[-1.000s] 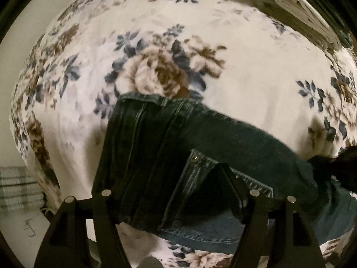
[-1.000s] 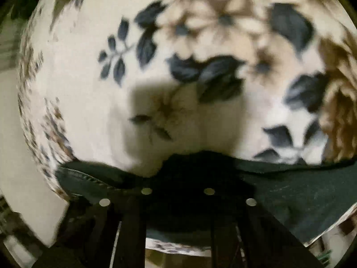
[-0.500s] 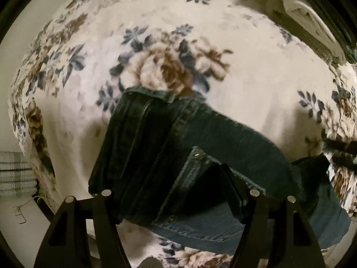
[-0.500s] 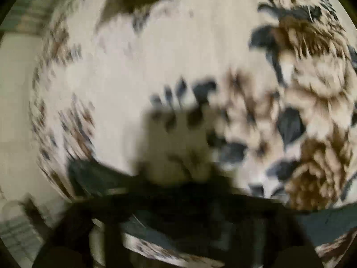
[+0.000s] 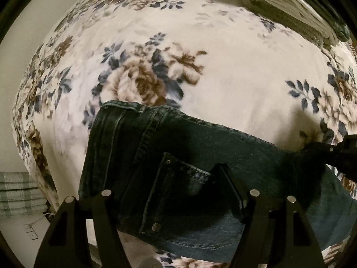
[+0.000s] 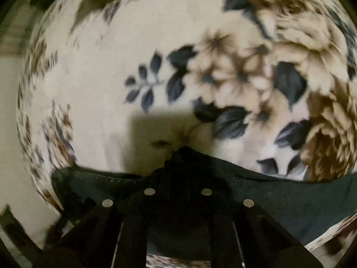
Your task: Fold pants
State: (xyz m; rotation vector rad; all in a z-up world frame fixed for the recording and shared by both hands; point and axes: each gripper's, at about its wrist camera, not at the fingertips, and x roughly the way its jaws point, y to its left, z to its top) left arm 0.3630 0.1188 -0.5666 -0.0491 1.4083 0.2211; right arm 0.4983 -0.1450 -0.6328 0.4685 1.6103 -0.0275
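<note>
Left gripper [image 5: 178,178]: jaws spread wide, fingers lying over the jeans [image 5: 200,151] on either side of the riveted back pocket [image 5: 178,192]; no cloth is caught between them. Right gripper [image 6: 178,167]: jaws drawn close together, pinching a raised peak of dark denim at the fingertips; the fabric tents up to that point and sags away on both sides.

The jeans lie on the floral blanket [image 5: 223,67], already doubled into a band, hem end [image 5: 118,109] towards the far left, the remainder running right to where the right gripper enters the left view.

Assessment: a cross-fold is in hand, the right side holding the free end. The next move likely calls for carrying that end over towards the hem while the left side pins the pocket area, keeping edges aligned.

Pose: both tools are held low and angled down at the blanket. The right view is blurred.

Folded white linen [image 5: 290,0] sits at the far edge.
</note>
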